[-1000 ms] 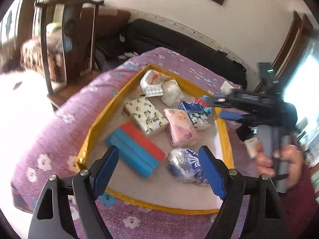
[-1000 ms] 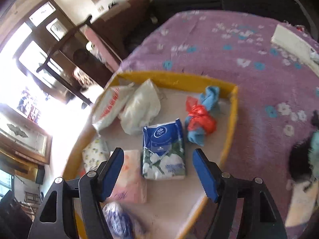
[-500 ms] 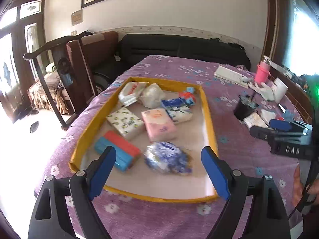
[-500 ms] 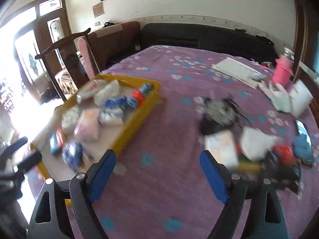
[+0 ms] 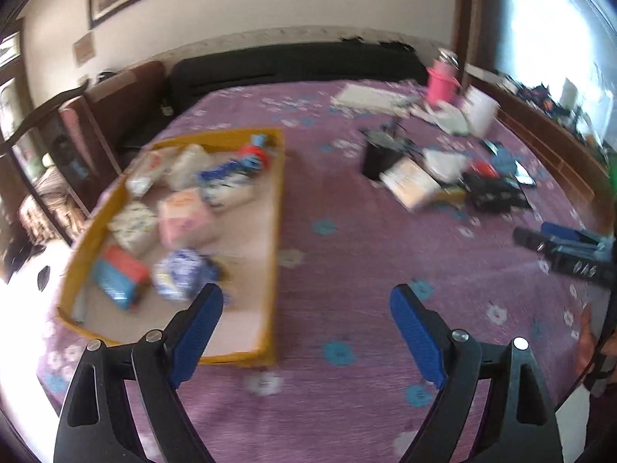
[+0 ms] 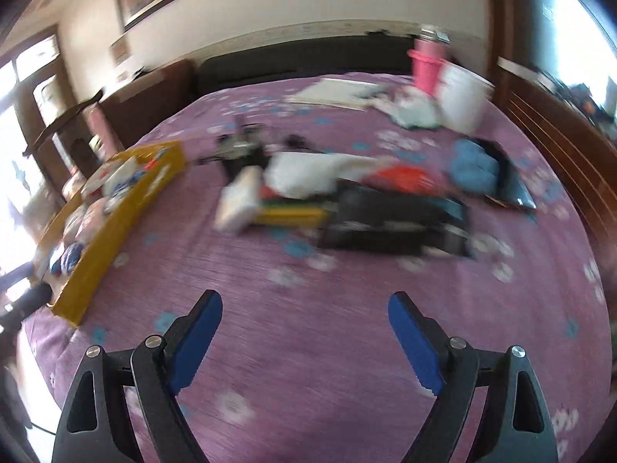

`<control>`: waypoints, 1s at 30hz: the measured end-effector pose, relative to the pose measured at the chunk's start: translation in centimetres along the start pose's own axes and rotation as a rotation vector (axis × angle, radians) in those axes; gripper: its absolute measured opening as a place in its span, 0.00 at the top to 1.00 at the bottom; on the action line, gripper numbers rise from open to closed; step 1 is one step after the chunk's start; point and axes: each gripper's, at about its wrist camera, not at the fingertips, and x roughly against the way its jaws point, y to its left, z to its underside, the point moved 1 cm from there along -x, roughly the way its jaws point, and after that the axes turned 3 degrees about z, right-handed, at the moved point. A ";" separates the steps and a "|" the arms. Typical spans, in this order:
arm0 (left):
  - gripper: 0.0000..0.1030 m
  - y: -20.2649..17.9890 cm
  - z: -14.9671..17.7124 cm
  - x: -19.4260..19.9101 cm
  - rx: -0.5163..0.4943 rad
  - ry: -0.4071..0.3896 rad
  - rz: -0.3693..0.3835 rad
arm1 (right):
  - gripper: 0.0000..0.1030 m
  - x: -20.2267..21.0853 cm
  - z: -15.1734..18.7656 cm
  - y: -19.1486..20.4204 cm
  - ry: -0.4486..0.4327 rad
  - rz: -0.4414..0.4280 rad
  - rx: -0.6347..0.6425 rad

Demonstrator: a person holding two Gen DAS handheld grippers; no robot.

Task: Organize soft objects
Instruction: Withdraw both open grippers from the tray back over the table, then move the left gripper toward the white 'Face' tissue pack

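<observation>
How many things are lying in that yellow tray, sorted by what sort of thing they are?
Tissue packs: 3 (lemon-print pack, pink pack, blue-and-white pack)
Bags: 2 (white bag with red print, plain white bag)
Soft bundles: 2 (red-and-blue bundle, blue-and-white bundle)
Blocks: 1 (red-and-blue block)
Total: 8 in the yellow tray. The picture is blurred, so the kinds are approximate.

Left gripper (image 5: 306, 310): jaws spread wide, nothing between the blue pads (image 5: 196, 326), pointed forward and slightly down. Right gripper (image 6: 304, 308): same state, jaws wide apart, pads (image 6: 410, 341) bare, nothing held. In the left wrist view the right gripper's tip (image 5: 565, 243) enters from 3 o'clock, pointing toward 9, with part of the right hand (image 5: 595, 337) visible near 4 o'clock at the frame edge. Both views are motion-blurred.
</observation>
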 end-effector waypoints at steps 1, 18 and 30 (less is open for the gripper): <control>0.15 -0.9 0.0 -0.8 -0.014 0.018 0.015 | 0.11 0.3 0.2 -1.0 -0.006 0.012 -0.017; 0.15 -5.2 -2.2 -9.1 0.020 0.116 0.154 | 0.10 -1.9 -2.2 -7.3 -0.105 0.037 -0.189; 0.04 -4.3 -2.1 -10.1 0.077 0.150 0.220 | 0.08 -2.9 -2.0 -8.9 -0.073 0.011 -0.274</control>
